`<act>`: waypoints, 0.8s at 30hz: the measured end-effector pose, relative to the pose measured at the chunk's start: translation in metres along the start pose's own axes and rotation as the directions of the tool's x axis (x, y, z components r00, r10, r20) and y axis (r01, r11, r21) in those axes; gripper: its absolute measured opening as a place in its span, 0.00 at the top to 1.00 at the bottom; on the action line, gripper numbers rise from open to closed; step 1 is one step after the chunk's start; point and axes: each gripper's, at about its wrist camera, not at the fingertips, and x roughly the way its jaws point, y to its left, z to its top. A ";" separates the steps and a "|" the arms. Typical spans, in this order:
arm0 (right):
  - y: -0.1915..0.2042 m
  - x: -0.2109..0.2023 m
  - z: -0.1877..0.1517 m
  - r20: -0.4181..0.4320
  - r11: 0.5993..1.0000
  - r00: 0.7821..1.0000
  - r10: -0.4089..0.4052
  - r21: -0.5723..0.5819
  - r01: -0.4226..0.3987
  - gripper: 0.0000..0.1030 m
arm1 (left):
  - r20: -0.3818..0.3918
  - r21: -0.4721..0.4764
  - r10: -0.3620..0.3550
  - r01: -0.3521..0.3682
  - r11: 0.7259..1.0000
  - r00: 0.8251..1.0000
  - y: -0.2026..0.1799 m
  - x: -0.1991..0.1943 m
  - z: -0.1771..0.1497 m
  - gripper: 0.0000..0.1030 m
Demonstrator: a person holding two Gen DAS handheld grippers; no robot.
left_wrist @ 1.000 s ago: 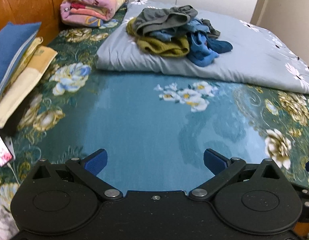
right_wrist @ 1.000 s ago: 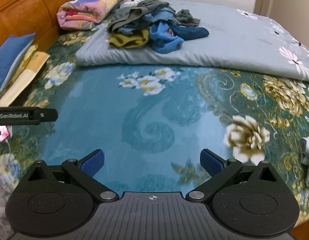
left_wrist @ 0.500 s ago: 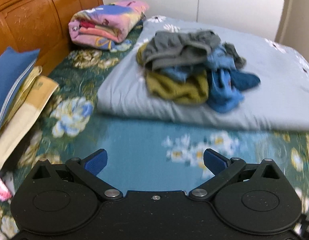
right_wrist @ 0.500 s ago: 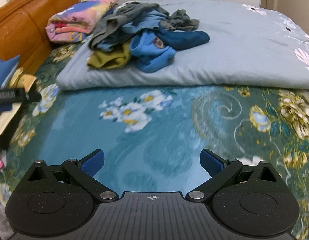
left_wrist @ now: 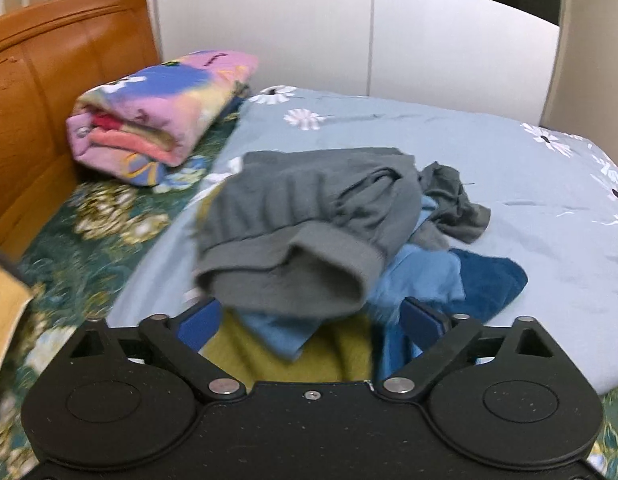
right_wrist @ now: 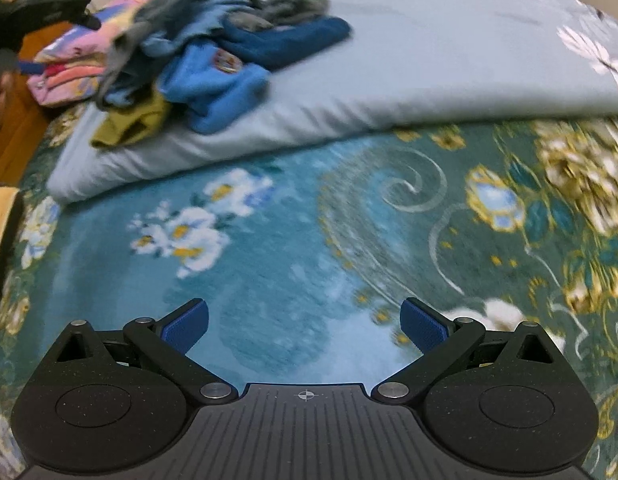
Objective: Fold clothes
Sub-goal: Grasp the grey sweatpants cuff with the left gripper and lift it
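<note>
A bed fills the room, spread with a teal floral bedspread (right_wrist: 269,280). Its orange wooden headboard (left_wrist: 49,80) rises at the upper left. White panelled walls (left_wrist: 349,32) run behind, across the top of the frame, with a dark strip above them. A pale blue daisy-print quilt (left_wrist: 509,168) lies folded over the far side.

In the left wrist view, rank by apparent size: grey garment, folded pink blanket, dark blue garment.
1. grey garment, though it lies nearest the camera.
2. folded pink blanket.
3. dark blue garment, partly covered by other clothes.
</note>
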 end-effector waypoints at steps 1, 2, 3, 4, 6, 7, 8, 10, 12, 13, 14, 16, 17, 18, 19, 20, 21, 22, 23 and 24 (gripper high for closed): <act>-0.006 0.002 -0.002 -0.006 1.000 1.000 -0.009 0.014 0.009 0.00 | 0.002 0.012 -0.006 0.006 1.000 1.000 -0.005 0.011 0.002 0.17; -0.013 0.004 -0.003 -0.012 0.999 1.000 -0.018 0.027 0.019 0.00 | 0.004 0.023 -0.012 0.012 1.000 1.000 -0.010 0.021 0.003 0.22; -0.018 0.006 -0.004 -0.017 0.999 0.999 -0.030 0.040 0.030 0.00 | 0.000 0.028 -0.016 0.016 0.999 1.000 -0.013 0.029 0.004 0.23; -0.024 0.008 -0.006 -0.020 0.998 0.999 -0.042 0.052 0.043 0.00 | -0.016 0.031 -0.020 0.021 0.999 1.000 -0.016 0.039 0.005 0.26; -0.033 0.009 -0.008 -0.021 0.995 0.998 -0.060 0.081 0.061 0.00 | -0.045 0.034 -0.031 0.033 0.999 0.999 -0.018 0.058 0.006 0.34; -0.037 0.009 -0.010 -0.021 0.993 0.998 -0.066 0.093 0.068 0.00 | -0.052 0.029 -0.032 0.033 0.999 0.998 -0.019 0.066 0.007 0.39; -0.040 0.010 -0.011 -0.019 0.992 0.997 -0.071 0.105 0.073 0.00 | -0.050 0.020 -0.030 0.031 0.999 0.998 -0.019 0.072 0.008 0.46; -0.045 0.010 -0.014 -0.018 0.989 0.997 -0.081 0.126 0.083 0.00 | -0.034 -0.009 -0.028 0.027 1.000 0.999 -0.018 0.079 0.012 0.49; -0.048 0.012 -0.018 -0.022 0.986 0.996 -0.088 0.143 0.090 0.00 | -0.031 -0.023 -0.029 0.028 0.999 0.999 -0.018 0.085 0.017 0.49; -0.049 0.013 -0.020 -0.027 0.984 0.996 -0.089 0.150 0.092 0.00 | -0.027 -0.021 -0.027 0.026 0.999 0.999 -0.019 0.088 0.020 0.50; -0.049 0.014 -0.023 -0.032 0.984 0.996 -0.089 0.155 0.093 0.00 | -0.022 -0.014 -0.023 0.022 1.000 1.000 -0.021 0.091 0.023 0.52; -0.048 0.015 -0.025 -0.040 0.983 0.995 -0.087 0.156 0.092 0.00 | -0.003 -0.025 -0.025 0.025 0.999 1.000 -0.020 0.091 0.029 0.61; -0.047 0.016 -0.026 -0.045 0.983 0.995 -0.086 0.157 0.092 0.00 | 0.009 -0.047 -0.029 0.029 0.998 1.000 -0.018 0.089 0.032 0.64; -0.047 0.016 -0.027 -0.047 0.983 0.995 -0.083 0.157 0.090 0.00 | 0.022 -0.077 -0.034 0.036 0.996 0.999 -0.015 0.087 0.035 0.66; -0.046 0.016 -0.027 -0.046 0.984 0.996 -0.081 0.158 0.087 0.00 | 0.029 -0.108 -0.038 0.041 0.993 0.999 -0.011 0.084 0.038 0.71; -0.045 0.016 -0.028 -0.048 0.984 0.996 -0.080 0.157 0.087 0.00 | 0.032 -0.133 -0.046 0.049 0.990 0.998 -0.007 0.082 0.040 0.87; -0.044 0.016 -0.028 -0.050 0.984 0.996 -0.080 0.155 0.087 0.00 | 0.039 -0.153 -0.058 0.064 0.986 0.998 -0.003 0.078 0.043 0.90; -0.044 0.016 -0.027 -0.049 0.984 0.996 -0.080 0.153 0.086 0.00 | 0.055 -0.166 -0.070 0.078 0.983 0.996 0.001 0.074 0.046 0.91; -0.043 0.016 -0.026 -0.046 0.985 0.996 -0.079 0.151 0.085 0.00 | 0.073 -0.175 -0.080 0.092 0.980 0.994 0.005 0.069 0.049 0.93; -0.042 0.015 -0.025 -0.043 0.985 0.996 -0.079 0.149 0.084 0.00 | 0.093 -0.187 -0.095 0.111 0.976 0.991 0.009 0.063 0.053 0.93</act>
